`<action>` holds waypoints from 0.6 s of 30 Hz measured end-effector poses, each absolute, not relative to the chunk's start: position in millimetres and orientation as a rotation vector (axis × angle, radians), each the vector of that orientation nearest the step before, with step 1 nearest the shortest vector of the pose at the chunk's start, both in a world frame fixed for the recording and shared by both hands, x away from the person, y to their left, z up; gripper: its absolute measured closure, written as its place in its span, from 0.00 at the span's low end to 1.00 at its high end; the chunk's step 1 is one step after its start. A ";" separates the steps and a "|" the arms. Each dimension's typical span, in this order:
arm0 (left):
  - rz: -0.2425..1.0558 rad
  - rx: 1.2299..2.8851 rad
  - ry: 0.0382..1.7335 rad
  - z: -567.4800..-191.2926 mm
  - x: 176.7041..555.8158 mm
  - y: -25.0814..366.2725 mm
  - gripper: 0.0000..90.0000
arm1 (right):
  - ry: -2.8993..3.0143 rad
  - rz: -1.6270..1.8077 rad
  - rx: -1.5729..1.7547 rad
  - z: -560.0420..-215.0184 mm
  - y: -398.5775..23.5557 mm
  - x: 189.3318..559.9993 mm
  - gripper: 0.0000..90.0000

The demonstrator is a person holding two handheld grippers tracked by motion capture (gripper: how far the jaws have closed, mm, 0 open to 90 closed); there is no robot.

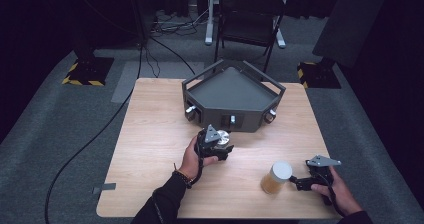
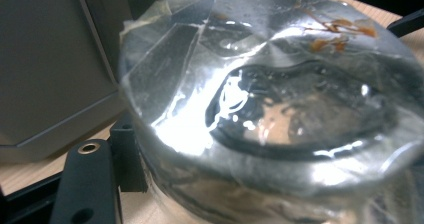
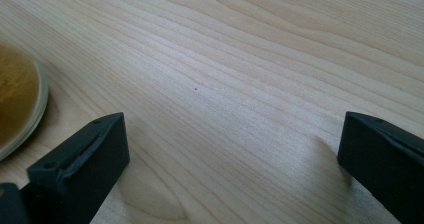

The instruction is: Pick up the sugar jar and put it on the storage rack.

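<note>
Your left gripper (image 1: 223, 143) sits near the middle of the table (image 1: 150, 134), just at 6 o'clock from the dark angular tray (image 1: 232, 91). It has closed on a clear lid (image 2: 270, 104), shiny and round. In the left gripper view the lid's flat face tilts up toward the camera, its rim running across between the jaws. Glare blurs most of that face, the orange flecks at its 1 o'clock edge are hard to read, and only one black jaw shows, at 8 o'clock.

Your right gripper (image 1: 300, 181) rests at the table's 4 o'clock corner, jaws spread wide with nothing between them. The jar (image 1: 276, 178) stands upright just beside the jaw tips, long axis vertical, with amber contents. In the right gripper view its rim is cut off at the 9 o'clock edge.
</note>
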State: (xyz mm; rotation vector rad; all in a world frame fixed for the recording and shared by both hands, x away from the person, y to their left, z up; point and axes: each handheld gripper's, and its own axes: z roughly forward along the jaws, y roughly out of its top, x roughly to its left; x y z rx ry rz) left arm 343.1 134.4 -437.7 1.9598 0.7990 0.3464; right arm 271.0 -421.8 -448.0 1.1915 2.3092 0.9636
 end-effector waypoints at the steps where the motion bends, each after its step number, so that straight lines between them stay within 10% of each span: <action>1: 0.349 1.962 0.800 -435.8 342.9 134.6 0.34 | 2.309 0.964 1.192 -448.0 -421.7 271.0 0.00; 18: 0.392 1.891 0.828 -410.9 344.1 144.7 0.34 | 2.309 0.964 1.193 -448.0 -421.7 270.8 0.00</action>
